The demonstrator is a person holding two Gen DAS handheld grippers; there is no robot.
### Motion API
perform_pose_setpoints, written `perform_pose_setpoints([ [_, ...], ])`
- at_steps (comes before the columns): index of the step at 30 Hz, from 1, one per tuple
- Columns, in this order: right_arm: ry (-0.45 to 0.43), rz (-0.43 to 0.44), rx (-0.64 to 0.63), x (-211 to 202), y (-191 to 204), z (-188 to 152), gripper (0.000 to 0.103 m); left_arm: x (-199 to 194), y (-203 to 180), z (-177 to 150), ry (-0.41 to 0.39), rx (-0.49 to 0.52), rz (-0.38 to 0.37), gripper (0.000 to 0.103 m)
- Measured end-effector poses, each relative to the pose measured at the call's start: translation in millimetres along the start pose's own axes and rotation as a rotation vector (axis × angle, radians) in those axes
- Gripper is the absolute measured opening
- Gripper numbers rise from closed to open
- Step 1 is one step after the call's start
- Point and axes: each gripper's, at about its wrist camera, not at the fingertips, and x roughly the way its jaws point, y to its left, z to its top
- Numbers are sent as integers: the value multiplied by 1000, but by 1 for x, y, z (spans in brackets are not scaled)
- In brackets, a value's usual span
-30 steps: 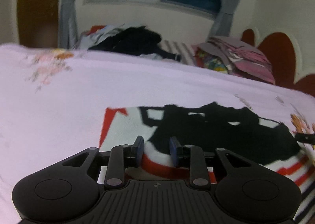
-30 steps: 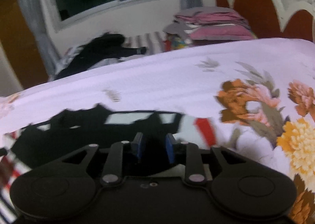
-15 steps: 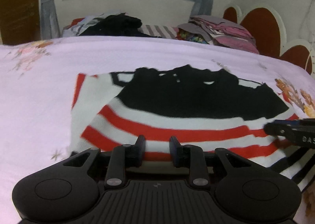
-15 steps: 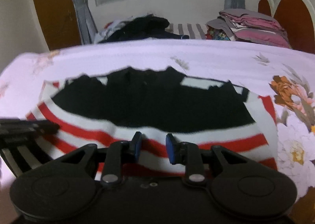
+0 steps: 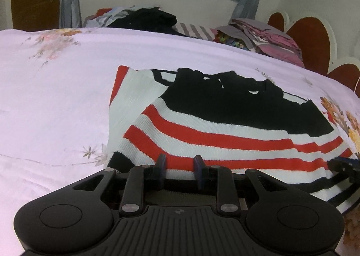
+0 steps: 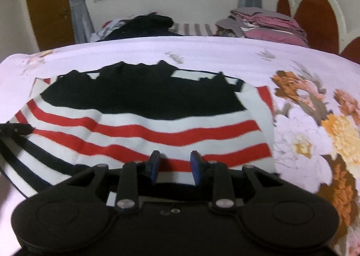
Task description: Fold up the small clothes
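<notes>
On the bed (image 5: 56, 98), sweater (image 5: 225, 134) half-folded; both claws, left (image 5: 179, 167) and right (image 6: 173, 164), parted, empty at hem; next: regrip, fold across.

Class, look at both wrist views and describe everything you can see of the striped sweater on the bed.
The striped sweater is a ribbed knit in white with red bands, a broad black panel toward the far side and thin black stripes at the near edge. It lies fairly flat on the floral bedsheet, a white, red-edged part showing at each side. The left gripper and right gripper sit at its near edge, jaws apart, fabric between the fingers.
</notes>
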Motion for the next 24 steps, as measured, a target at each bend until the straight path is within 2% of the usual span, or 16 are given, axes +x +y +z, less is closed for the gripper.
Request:
perform_pose_setpoints([
  [2,5,-21,-7,-3,-5,-8,31,0,-1,-1,3,3,4,27],
  [7,-27,-13,98,-22,-15,-10,31,-6,-7,0,12,-6,27,27],
  [15,-2,-70,93,-30,-15,-25,31,-27,-29,-8,3,44,-2,27],
  [22,7,-142,96,-34,-21,-37,30,-23,-21,-20,18,36,-3,27],
  [24,36,-151,82,-28,-22,-42,31,-22,-22,-21,20,51,4,27],
])
